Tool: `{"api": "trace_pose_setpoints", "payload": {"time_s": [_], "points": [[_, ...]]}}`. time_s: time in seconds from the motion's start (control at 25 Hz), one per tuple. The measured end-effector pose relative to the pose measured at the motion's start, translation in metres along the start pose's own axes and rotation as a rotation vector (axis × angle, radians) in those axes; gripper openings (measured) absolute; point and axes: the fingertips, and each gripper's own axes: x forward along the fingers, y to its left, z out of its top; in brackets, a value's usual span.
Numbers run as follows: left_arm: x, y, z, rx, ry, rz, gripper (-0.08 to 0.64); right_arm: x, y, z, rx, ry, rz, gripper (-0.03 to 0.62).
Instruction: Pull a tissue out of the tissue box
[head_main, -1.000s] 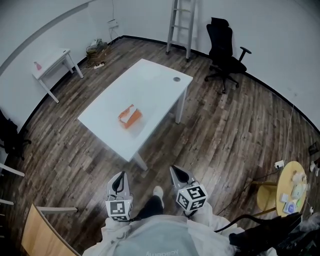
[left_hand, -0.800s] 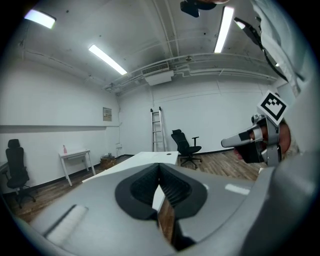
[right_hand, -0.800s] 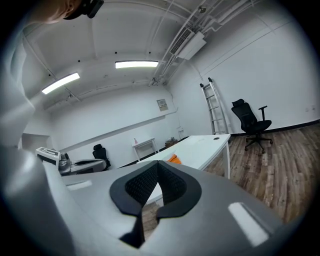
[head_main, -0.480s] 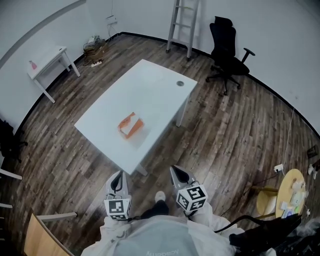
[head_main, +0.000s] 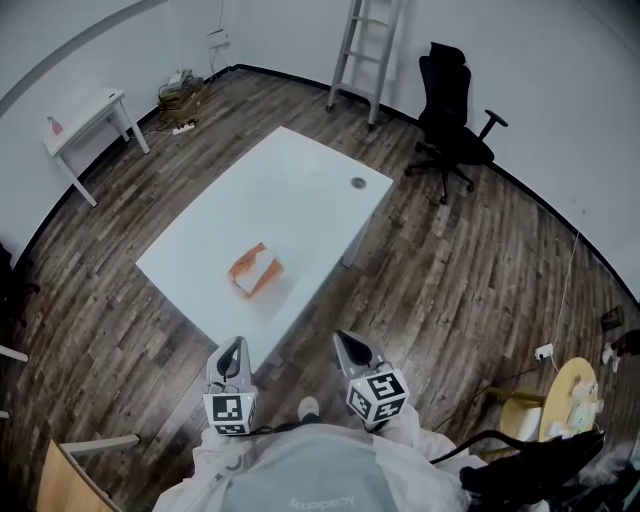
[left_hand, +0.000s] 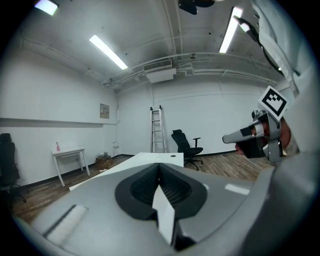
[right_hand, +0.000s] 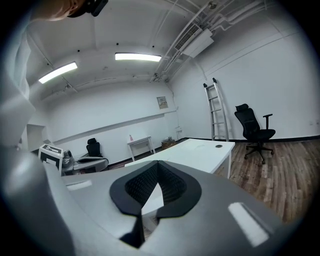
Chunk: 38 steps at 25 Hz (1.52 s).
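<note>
Head view sat high, aimed fwd and steeply down at white table (head_main: 300, 190) from well back. Both gripper views rode low, facing near level along own jaws twd same table, ladder (head_main: 362, 50) and office chair (head_main: 452, 130) by far wall; all 3 views shared those. Left gripper view caught right gripper (left_hand: 235, 136) at its right edge.

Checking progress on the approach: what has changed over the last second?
The person has walked closer to the white table; the tissue box now sits lower in the head view, nearer both grippers. Nothing was grasped. The left gripper and right gripper stay shut, empty.
</note>
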Motion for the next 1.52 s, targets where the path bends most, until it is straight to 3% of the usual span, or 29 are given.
{"api": "trace_pose_setpoints", "payload": {"time_s": [0.68,1.52], "points": [[0.051,0.012,-0.003,-0.026,0.011,0.027,0.0,0.033,-0.041,0.022,-0.011,0.008,-0.01,0.0],[0.114,0.013,0.019,-0.065,0.076,0.237,0.0,0.119,-0.098,0.07,-0.046,0.072,0.208,0.0]]}}
